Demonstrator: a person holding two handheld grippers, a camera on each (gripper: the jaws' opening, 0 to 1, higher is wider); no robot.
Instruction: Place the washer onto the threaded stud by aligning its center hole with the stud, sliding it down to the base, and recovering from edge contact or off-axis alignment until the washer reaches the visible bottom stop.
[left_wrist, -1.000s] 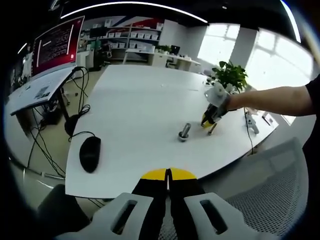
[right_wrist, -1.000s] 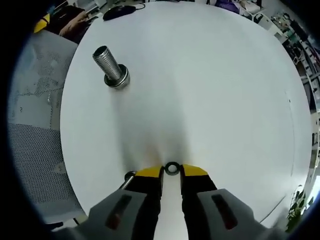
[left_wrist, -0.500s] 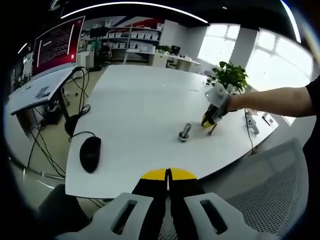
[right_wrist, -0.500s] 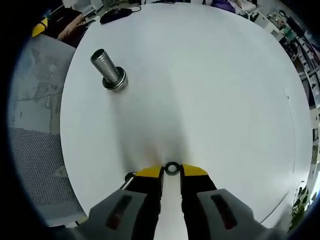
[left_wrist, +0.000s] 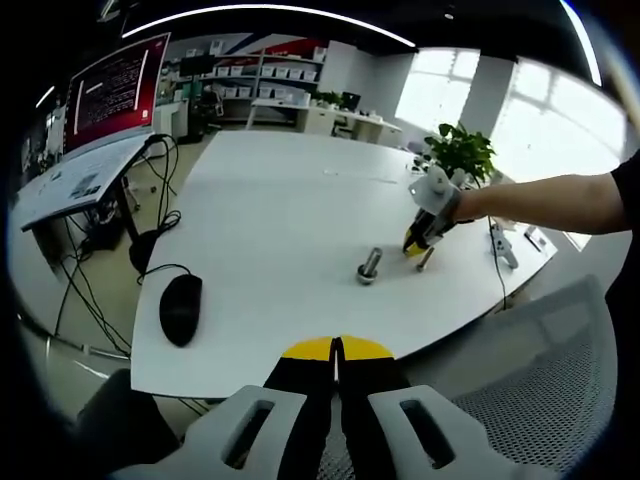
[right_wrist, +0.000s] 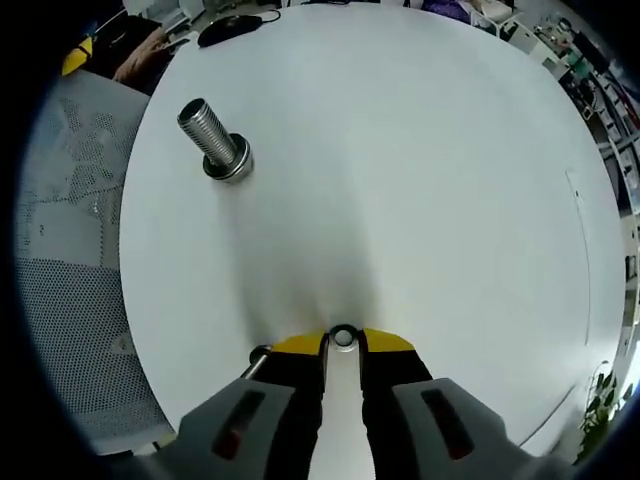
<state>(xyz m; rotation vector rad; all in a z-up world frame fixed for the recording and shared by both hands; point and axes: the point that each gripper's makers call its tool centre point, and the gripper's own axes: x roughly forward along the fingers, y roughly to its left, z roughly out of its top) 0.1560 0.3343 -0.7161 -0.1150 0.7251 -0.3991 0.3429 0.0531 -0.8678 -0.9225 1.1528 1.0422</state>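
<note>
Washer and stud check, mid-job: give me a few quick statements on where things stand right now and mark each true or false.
1. The washer sits between the right gripper tips. True.
2. The washer is already on the threaded stud. False: the stud stands apart, bare above its base.
3. The left gripper holds a second washer. False: its jaws are shut with nothing between them.
4. A black mouse lies on the white table. True.
5. The stud lies on its side. False: it stands on its base.

Shiny ribbed metal stud (right_wrist: 212, 140) on matt white table (right_wrist: 420, 180).
</note>
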